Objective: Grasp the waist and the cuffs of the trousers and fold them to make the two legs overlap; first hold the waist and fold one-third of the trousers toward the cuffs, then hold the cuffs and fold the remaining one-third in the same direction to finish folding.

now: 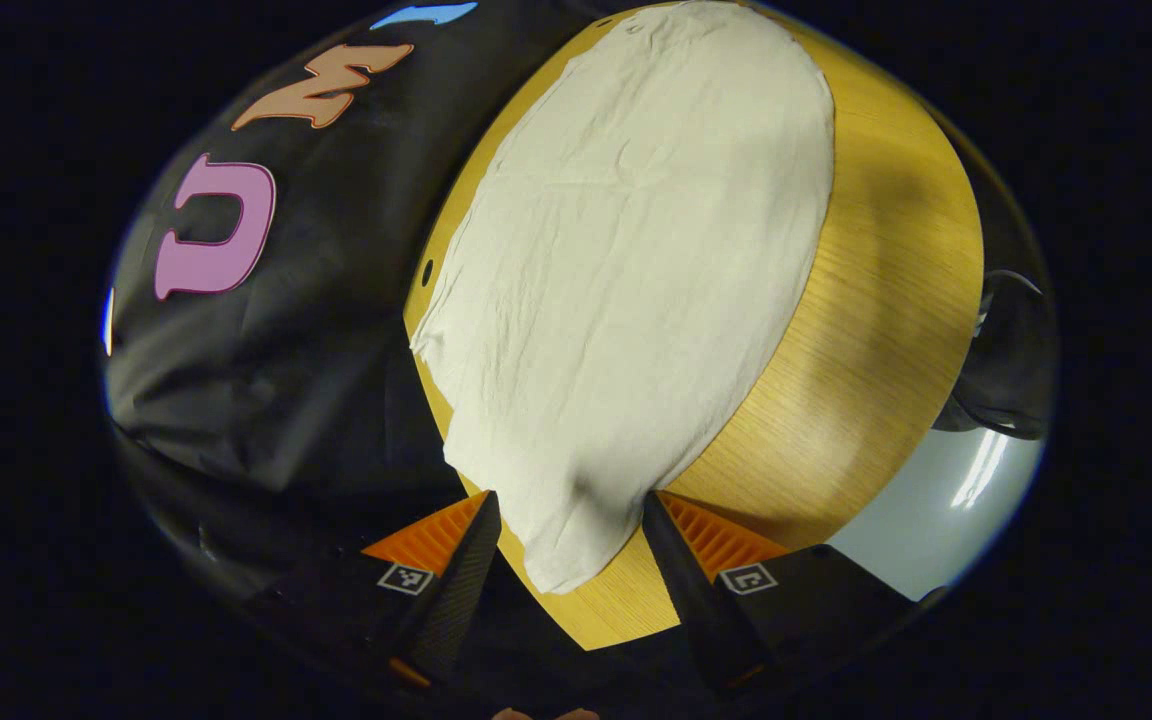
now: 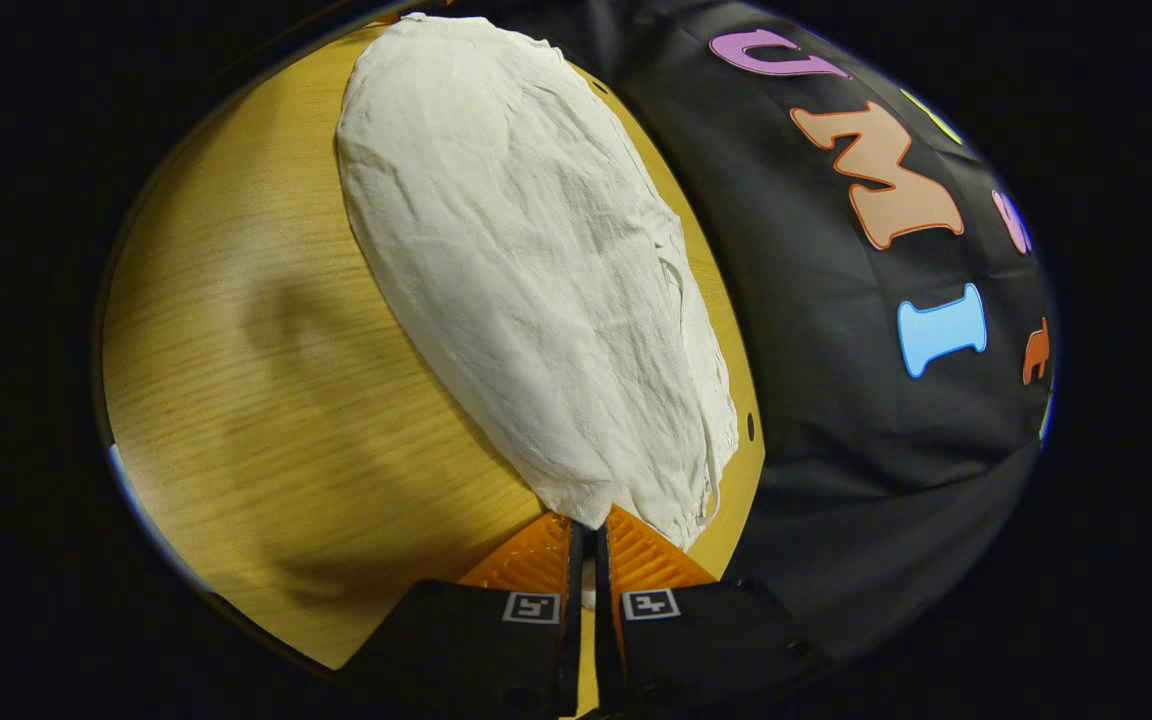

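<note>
The crumpled off-white cotton trousers [image 1: 626,290] are lying along the round wooden table [image 1: 876,330]. The right gripper [image 2: 588,540] is pinching one end corner, while the left gripper [image 1: 571,520] is straddling the other, fingers spread — readying a fold.

Each gripper carries a small square black-and-white marker tag at each finger's base. The left gripper [image 1: 570,510] and right gripper [image 2: 588,530] have ridged inner finger faces above those tags.
</note>
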`<act>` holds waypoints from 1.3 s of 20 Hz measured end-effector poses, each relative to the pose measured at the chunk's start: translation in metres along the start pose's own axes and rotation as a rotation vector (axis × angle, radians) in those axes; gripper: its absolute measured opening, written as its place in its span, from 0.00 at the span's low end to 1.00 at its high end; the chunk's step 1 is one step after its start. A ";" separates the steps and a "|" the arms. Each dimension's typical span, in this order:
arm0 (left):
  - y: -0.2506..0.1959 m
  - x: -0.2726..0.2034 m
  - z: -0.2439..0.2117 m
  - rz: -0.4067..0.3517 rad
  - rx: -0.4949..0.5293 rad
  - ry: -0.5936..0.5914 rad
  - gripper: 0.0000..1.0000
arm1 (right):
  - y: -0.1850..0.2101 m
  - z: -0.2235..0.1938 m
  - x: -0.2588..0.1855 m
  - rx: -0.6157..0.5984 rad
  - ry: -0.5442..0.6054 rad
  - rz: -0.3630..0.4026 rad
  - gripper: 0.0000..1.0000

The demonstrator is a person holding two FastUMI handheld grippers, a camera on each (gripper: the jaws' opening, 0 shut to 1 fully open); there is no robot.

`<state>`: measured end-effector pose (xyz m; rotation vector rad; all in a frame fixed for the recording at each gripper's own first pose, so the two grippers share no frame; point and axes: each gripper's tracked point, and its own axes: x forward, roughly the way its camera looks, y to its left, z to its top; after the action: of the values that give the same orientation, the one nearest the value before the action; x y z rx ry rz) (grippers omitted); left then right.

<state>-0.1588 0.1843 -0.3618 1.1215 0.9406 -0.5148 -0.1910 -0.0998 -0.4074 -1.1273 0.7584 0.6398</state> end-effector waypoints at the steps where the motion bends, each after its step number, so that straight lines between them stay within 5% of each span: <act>1: 0.003 0.004 0.001 -0.003 0.002 0.002 0.86 | 0.001 0.000 0.001 0.001 0.000 -0.003 0.09; 6: 0.009 0.023 0.004 -0.021 0.029 0.018 0.75 | 0.000 -0.001 0.001 0.008 -0.002 -0.017 0.08; 11: 0.000 0.028 0.004 -0.044 -0.013 0.032 0.24 | -0.001 -0.001 0.002 0.032 0.002 0.007 0.09; 16: 0.000 0.032 0.000 0.011 -0.081 0.053 0.00 | -0.003 -0.001 0.002 0.005 -0.011 0.007 0.09; 26: 0.038 0.024 0.029 0.100 -0.437 0.051 0.00 | -0.076 0.014 -0.007 0.117 -0.041 -0.157 0.08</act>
<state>-0.1063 0.1743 -0.3581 0.7826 0.9782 -0.1840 -0.1332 -0.1102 -0.3567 -1.0520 0.6566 0.4788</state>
